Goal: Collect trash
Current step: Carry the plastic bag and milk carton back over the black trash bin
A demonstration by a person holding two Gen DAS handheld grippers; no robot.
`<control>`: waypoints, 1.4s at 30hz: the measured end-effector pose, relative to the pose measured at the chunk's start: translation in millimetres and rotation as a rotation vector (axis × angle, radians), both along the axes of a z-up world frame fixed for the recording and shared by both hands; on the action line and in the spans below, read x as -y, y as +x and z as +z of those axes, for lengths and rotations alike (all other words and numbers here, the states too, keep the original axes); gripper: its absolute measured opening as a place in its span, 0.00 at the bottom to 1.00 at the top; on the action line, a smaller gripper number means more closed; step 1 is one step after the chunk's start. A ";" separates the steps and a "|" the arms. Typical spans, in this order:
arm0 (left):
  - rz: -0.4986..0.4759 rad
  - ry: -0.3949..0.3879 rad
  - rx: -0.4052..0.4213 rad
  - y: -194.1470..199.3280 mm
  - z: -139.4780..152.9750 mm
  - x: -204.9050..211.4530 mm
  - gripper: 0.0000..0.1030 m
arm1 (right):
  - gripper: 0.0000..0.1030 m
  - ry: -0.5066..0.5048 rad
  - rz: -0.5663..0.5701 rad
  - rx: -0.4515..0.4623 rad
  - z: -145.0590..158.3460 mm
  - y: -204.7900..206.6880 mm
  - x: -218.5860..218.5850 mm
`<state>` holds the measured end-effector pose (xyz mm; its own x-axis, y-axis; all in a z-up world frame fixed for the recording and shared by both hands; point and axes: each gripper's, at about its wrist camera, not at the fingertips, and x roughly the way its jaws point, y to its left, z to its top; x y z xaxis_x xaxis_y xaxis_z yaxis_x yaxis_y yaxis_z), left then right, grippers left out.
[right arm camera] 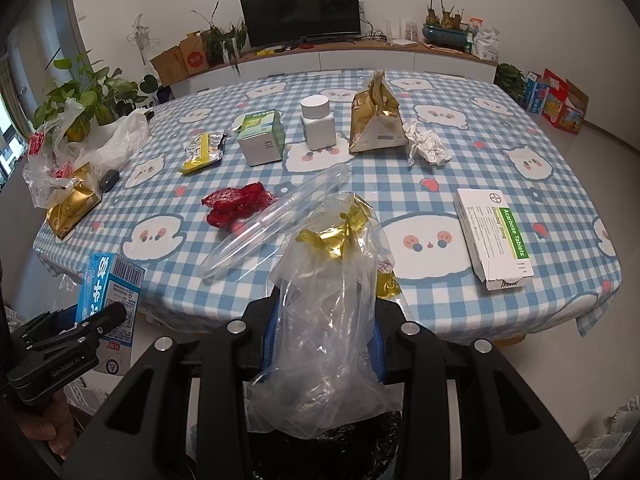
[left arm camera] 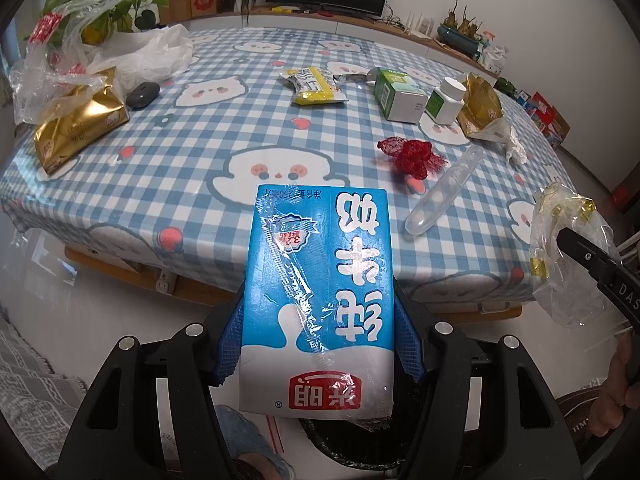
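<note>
Home living room: television (right arm camera: 301, 10), houseplants (right arm camera: 94, 98).

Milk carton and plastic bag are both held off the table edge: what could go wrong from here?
1. The clear plastic bag sags loosely from the right hand-held gripper; it might slip out.
2. The milk carton fills the left hand-held gripper view, so aiming at the black-lined bin below may be hard.
</note>
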<state>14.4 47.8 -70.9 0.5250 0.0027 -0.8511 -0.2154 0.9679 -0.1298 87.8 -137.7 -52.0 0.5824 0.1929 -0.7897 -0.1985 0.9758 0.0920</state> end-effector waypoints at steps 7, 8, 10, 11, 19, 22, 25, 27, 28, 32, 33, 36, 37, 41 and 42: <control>0.009 -0.004 -0.017 -21.7 -9.6 1.6 0.60 | 0.32 -0.004 0.012 -0.009 -5.9 -19.0 -4.3; 0.008 -0.004 -0.019 -24.5 -11.2 2.5 0.60 | 0.32 -0.005 0.013 -0.009 -7.0 -21.9 -4.9; 0.004 -0.001 -0.026 -29.0 -14.4 4.8 0.60 | 0.32 -0.008 0.016 -0.010 -9.5 -27.5 -6.0; 0.002 -0.001 -0.031 -31.5 -16.4 6.1 0.60 | 0.32 -0.009 0.017 -0.010 -10.8 -30.3 -6.6; -0.009 -0.002 -0.045 -47.4 -29.8 13.5 0.60 | 0.32 -0.013 0.018 -0.041 -32.8 -49.7 -8.4; -0.007 -0.002 -0.051 -52.0 -35.9 14.4 0.60 | 0.32 -0.022 0.021 -0.054 -42.1 -55.2 -9.9; -0.006 -0.005 -0.064 -55.4 -43.1 14.9 0.60 | 0.32 -0.026 0.020 -0.067 -50.4 -59.3 -11.5; -0.006 -0.007 -0.073 -57.7 -48.0 15.9 0.60 | 0.32 -0.028 0.022 -0.072 -55.1 -61.5 -13.0; -0.007 -0.005 -0.079 -58.6 -51.1 16.6 0.60 | 0.32 -0.029 0.022 -0.075 -57.4 -62.8 -13.3; -0.003 0.005 -0.098 -61.2 -62.6 18.0 0.60 | 0.32 -0.032 0.023 -0.090 -67.1 -66.9 -15.2; -0.002 0.006 -0.101 -61.3 -65.3 18.0 0.60 | 0.32 -0.034 0.023 -0.092 -69.3 -68.1 -15.8; 0.002 0.006 -0.111 -60.8 -73.4 18.1 0.60 | 0.32 -0.038 0.021 -0.104 -77.6 -70.3 -16.5; 0.002 0.008 -0.114 -60.4 -76.1 18.5 0.60 | 0.32 -0.042 0.021 -0.109 -81.0 -70.4 -17.1; 0.007 0.013 -0.126 -57.9 -87.9 18.7 0.60 | 0.32 -0.057 0.027 -0.126 -94.0 -70.4 -19.8; 0.007 0.013 -0.128 -57.1 -91.4 18.7 0.60 | 0.32 -0.060 0.027 -0.132 -97.6 -70.1 -20.2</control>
<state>-42.6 29.2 -162.3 0.4119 0.0178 -0.9111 -0.2362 0.9677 -0.0878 17.8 -117.6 -149.6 0.4681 0.1571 -0.8696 -0.2151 0.9747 0.0603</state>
